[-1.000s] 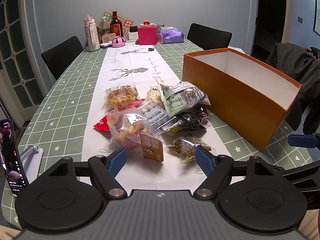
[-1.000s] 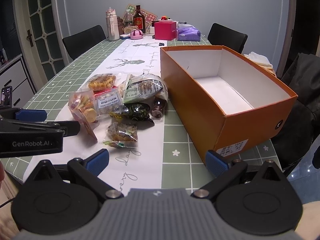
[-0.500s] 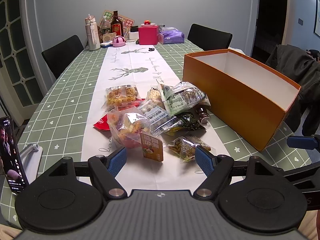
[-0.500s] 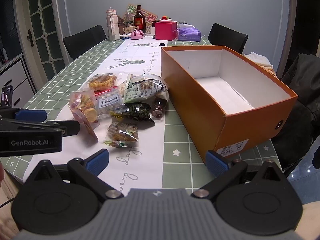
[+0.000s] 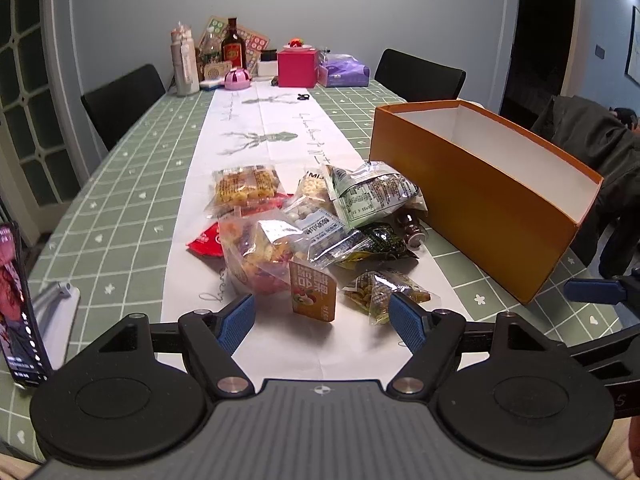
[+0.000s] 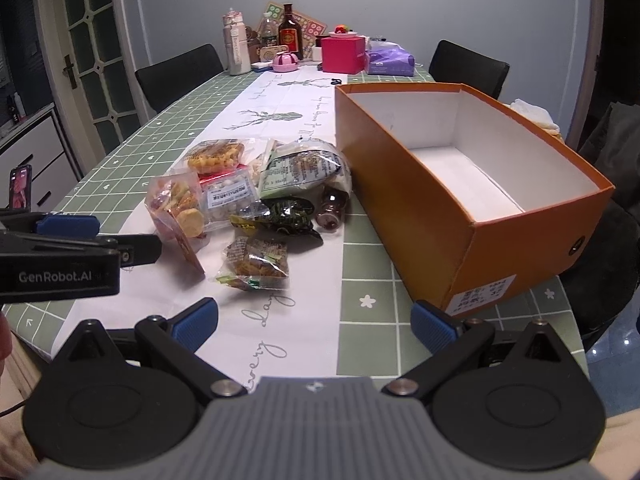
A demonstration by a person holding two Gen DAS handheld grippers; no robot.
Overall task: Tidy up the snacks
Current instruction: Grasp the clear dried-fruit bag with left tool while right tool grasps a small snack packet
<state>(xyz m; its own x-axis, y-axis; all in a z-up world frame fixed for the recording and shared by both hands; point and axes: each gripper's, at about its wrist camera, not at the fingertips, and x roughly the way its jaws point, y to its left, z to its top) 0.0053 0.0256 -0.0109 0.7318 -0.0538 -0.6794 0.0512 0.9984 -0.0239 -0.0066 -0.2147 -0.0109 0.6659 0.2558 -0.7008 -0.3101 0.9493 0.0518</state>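
Snacks (image 5: 316,236) lie heaped on the white runner just ahead of the left gripper (image 5: 322,316), whose spread fingers are closing slightly with nothing between them; since a second ago nothing on the table has shifted. Right gripper (image 6: 314,322) hangs with fingers wide apart and empty, the pile ahead to their left. An open orange box (image 6: 472,216) stands just beyond its right finger, beside the pile. A phone (image 5: 18,312) leans left of the left gripper.
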